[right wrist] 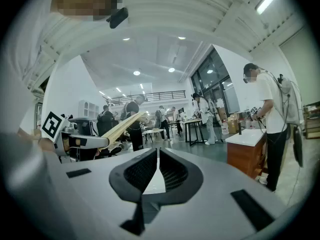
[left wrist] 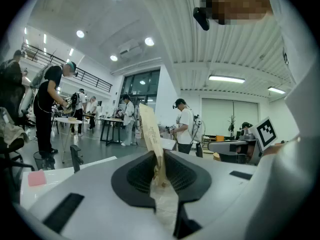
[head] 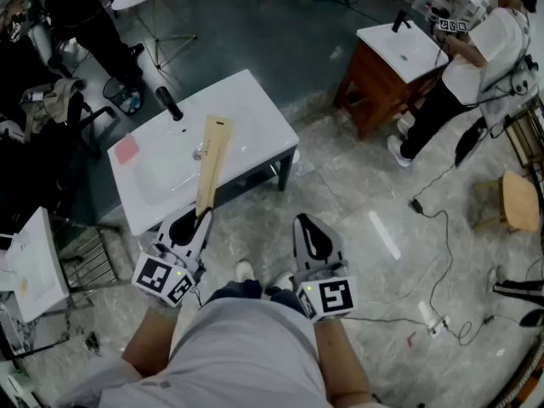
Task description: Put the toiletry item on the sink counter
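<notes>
**Item:** toiletry item (head: pixel 212 161), a long, flat, tan sleeve; its contents cannot be told from any view.

**Holder:** left gripper (head: pixel 202 217), clenched on the sleeve's near end. The left gripper view shows the pads pinching the wrapper.

**Long axis:** from the jaws it runs toward 12 o'clock, leaning slightly to 1.

**Location:** the free end is over the white sink counter (head: pixel 257 102), crossing the basin. Whether that end rests on the surface or hangs just above it is probably not decidable from the head view.

**Neighbours on counter:** black faucet (head: pixel 168 104) at 11 o'clock of the sleeve; pink pad (head: pixel 126 150) at 9 o'clock.

**Other claw:** right gripper (head: pixel 304 220), pressed together on nothing, at 3 o'clock of the left, off the counter.

**Judgement:** the left is the nearer hand; lowering along 12 o'clock and letting go would finish the placement.
</notes>
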A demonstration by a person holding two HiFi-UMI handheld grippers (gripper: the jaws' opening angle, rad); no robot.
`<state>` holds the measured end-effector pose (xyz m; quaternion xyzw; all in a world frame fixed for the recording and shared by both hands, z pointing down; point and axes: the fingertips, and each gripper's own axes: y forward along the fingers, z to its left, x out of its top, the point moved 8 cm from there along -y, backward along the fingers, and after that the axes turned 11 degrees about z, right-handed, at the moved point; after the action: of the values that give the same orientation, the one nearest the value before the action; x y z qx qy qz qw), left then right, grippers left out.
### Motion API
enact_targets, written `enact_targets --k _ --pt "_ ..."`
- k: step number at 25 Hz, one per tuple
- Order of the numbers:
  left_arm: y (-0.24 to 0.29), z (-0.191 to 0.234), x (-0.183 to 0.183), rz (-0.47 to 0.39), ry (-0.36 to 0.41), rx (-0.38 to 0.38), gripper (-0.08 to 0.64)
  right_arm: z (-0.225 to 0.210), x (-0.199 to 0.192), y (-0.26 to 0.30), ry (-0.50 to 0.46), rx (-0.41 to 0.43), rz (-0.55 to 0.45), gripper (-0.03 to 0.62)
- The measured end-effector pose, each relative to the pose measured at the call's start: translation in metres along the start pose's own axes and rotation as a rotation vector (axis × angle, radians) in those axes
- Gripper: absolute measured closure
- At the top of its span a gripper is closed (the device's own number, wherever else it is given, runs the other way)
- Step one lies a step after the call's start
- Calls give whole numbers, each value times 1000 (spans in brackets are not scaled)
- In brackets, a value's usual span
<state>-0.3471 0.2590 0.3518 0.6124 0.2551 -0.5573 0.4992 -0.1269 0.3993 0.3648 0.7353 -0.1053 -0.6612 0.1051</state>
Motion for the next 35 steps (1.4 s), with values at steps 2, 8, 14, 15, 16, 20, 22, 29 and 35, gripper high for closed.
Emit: enact_targets --k 2,8,14,15,16,20,22,29,35 --pt "-3 7 -2 5 -4 -17 495 8 0 4 -3 -5 1 563" --pt "-5 32 -11 30 -13 -75 495 27 4 23 -17 -33 7 563" --pt "-2 67 -9 10 -16 -112 495 37 11 51 -6 -75 -17 561" --pt "-1 73 -9 8 -15 -117 495 38 13 55 -4 -83 -24 561" --pt "0 78 -9 6 -16 -120 496 38 15 60 -4 -90 -29 561" --pt "4 91 -5 2 -22 -127 495 35 24 73 -7 -110 -32 561" --pt "9 96 -3 1 -22 -121 495 29 25 80 -3 -113 -34 561" --pt "33 111 -1 -2 -24 -71 497 -1 28 116 -5 -82 -35 561" --pt "79 112 4 20 -45 -7 495 -54 38 149 -13 -23 -24 561"
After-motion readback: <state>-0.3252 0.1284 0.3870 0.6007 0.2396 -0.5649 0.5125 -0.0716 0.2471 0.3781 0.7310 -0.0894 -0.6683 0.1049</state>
